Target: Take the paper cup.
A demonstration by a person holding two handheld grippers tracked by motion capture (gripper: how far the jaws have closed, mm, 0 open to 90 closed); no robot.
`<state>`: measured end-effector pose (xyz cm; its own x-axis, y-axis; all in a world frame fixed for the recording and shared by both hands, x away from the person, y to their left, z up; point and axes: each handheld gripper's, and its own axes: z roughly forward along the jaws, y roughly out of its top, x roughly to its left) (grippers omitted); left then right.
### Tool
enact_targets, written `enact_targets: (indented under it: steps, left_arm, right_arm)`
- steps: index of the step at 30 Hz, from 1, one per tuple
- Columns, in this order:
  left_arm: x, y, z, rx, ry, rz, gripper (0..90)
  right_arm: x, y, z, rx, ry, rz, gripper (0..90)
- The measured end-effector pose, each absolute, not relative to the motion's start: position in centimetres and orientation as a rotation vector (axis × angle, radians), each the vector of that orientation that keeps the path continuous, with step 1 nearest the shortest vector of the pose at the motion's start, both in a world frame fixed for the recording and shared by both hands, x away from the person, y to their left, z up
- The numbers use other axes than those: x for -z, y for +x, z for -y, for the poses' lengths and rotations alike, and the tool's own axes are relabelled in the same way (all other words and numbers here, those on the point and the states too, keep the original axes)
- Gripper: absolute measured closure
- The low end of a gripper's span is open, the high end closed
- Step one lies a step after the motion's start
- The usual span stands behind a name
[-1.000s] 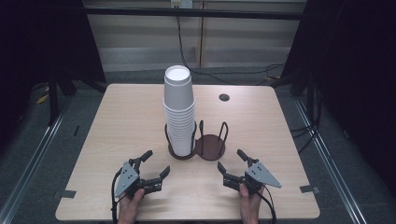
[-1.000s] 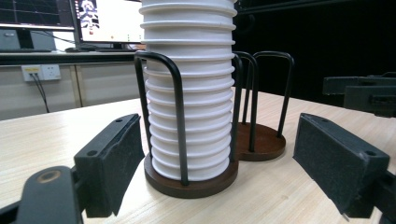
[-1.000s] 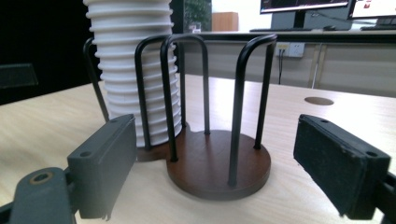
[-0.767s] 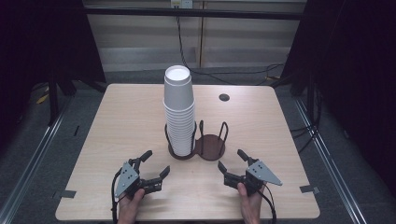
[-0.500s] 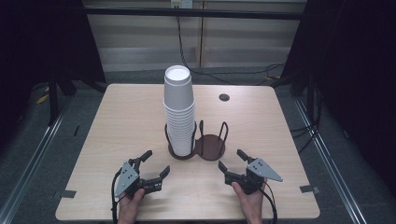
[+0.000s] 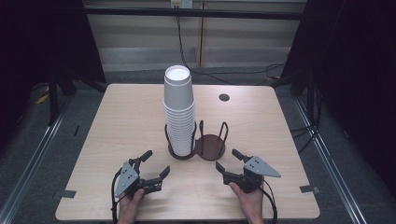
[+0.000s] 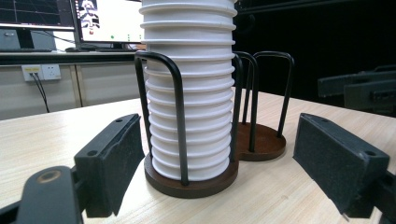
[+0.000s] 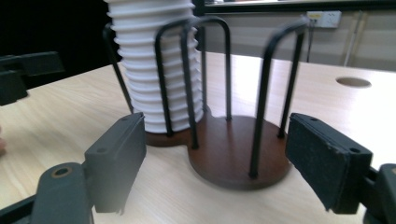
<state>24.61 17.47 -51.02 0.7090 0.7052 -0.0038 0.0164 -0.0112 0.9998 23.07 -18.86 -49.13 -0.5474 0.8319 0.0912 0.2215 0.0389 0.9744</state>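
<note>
**Cups stacked in one ring of the holder**

The cup stack [image 6: 179,109] stands upright in the left ring of the wire holder [image 6: 210,145] mid-tabletop [image 6: 116,121]; the right ring is empty. Left tongs [image 6: 155,164] and right tongs [image 6: 229,162] sit near the front edge, jaws apart, gripping nothing, clear of the holder.

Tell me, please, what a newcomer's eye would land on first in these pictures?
First, the tall stack of white paper cups, standing in the left bay of a dark two-bay holder at mid-table; the right bay is bare. Next, the two hand-held tools at the near edge: the left tool and right tool, both open, holding nothing, pointing toward the holder.
</note>
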Motion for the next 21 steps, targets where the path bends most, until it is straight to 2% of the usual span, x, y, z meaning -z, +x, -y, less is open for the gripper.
enact_targets:
  steps: [6, 14, 17, 21]
  left_arm:
    - [51.0, 24.6, -17.5, -0.605, 1.499, -0.622, 15.7]
    - [51.0, 24.6, -17.5, -0.6, 1.498, -0.62, 15.7]
    - [51.0, 24.6, -17.5, -0.6, 1.499, -0.62, 15.7]
    - [51.0, 24.6, -17.5, -0.6, 1.498, -0.62, 15.7]
  right_arm:
    - [47.8, 23.7, 18.1, -1.522, 1.061, -1.862, 14.9]
    - [45.8, 24.4, 17.4, -1.6, 1.031, -1.899, 14.8]
    - [44.8, 24.9, 16.9, -1.609, 1.001, -1.949, 18.9]
    - [43.7, 25.5, 16.4, -1.635, 0.978, -1.981, 18.2]
